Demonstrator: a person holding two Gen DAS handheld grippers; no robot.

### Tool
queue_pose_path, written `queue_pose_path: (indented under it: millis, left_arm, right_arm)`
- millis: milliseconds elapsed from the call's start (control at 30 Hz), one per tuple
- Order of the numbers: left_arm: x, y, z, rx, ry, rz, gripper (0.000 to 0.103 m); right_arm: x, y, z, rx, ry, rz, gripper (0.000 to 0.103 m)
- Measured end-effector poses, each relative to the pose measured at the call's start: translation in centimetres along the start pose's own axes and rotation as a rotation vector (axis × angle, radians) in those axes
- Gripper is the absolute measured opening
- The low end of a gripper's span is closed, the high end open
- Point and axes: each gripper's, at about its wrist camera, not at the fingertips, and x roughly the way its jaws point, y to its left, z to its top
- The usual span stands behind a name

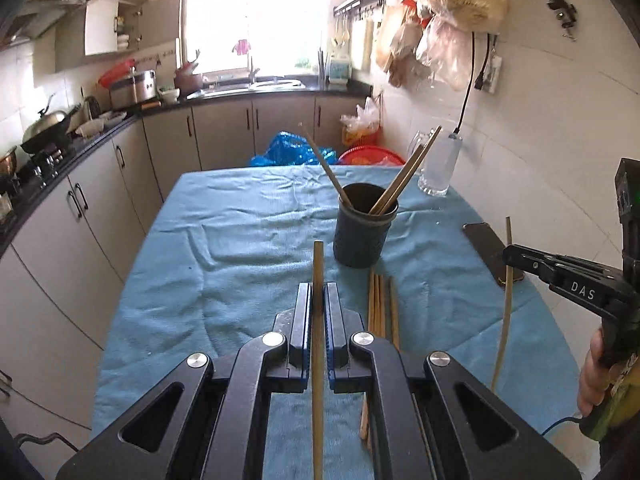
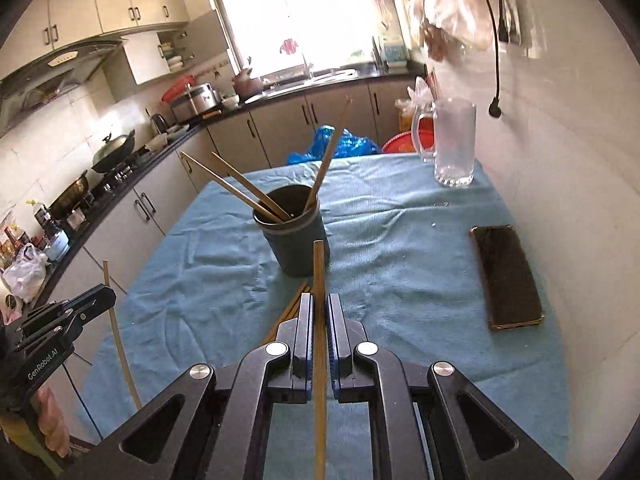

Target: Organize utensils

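Observation:
A dark cylindrical holder [image 1: 364,226] [image 2: 295,230] stands on the blue cloth with three wooden chopsticks [image 1: 404,172] [image 2: 236,186] leaning in it. My left gripper [image 1: 319,294] is shut on one wooden chopstick [image 1: 318,264], held upright above the cloth, near side of the holder. My right gripper [image 2: 320,304] is shut on another chopstick [image 2: 319,268], likewise raised. Each gripper shows in the other's view: the right gripper [image 1: 510,256] at the right edge, the left gripper [image 2: 106,296] at the lower left. Several loose chopsticks [image 1: 380,304] [image 2: 294,306] lie on the cloth by the holder.
A black phone [image 2: 506,276] [image 1: 490,248] lies on the cloth at the right. A glass mug [image 2: 454,142] [image 1: 438,164] stands at the far right corner by the tiled wall. Kitchen counters [image 1: 100,136] with a stove and pots run along the left and back.

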Motion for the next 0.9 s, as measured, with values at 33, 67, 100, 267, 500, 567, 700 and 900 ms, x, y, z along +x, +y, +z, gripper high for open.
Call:
queue_pose_path:
  millis: [33, 67, 100, 267, 500, 567, 700, 900]
  left_arm:
    - [-0.7, -0.1, -0.1, -0.001, -0.008, 0.003, 0.005]
    - [-0.9, -0.1, -0.1, -0.003, -0.013, 0.003, 0.005]
    - [-1.4, -0.1, -0.2, -0.007, -0.018, 0.003, 0.005]
    - [-3.2, -0.3, -0.6, -0.017, -0.042, 0.007, 0.005]
    - [-5.5, -0.9, -0.8, -0.024, -0.077, -0.016, 0.005]
    - [-5.7, -1.2, -0.6, -0.022, -0.084, -0.016, 0.005]
    - [-5.9, -1.5, 0.2, -0.018, -0.089, -0.024, 0.005]
    - [-5.5, -1.8, 1.8, -0.011, -0.094, -0.024, 0.005]
  right_arm:
    - [-0.7, 0.1, -0.1, -0.004, -0.009, 0.002, 0.007]
    - [-1.3, 0.2, -0.2, -0.007, -0.018, 0.005, 0.007]
    - [-1.6, 0.2, -0.3, -0.009, -0.023, 0.008, 0.007]
    - [-3.7, 0.9, -0.9, -0.019, -0.051, 0.02, 0.007]
    - [-6.4, 1.6, -1.3, -0.038, -0.092, 0.03, 0.007]
    - [-7.0, 1.6, -1.1, -0.037, -0.105, 0.033, 0.007]
    - [-7.6, 1.7, -0.6, -0.034, -0.124, 0.033, 0.007]
    - [-8.0, 1.6, 0.6, -0.028, -0.152, 0.025, 0.007]
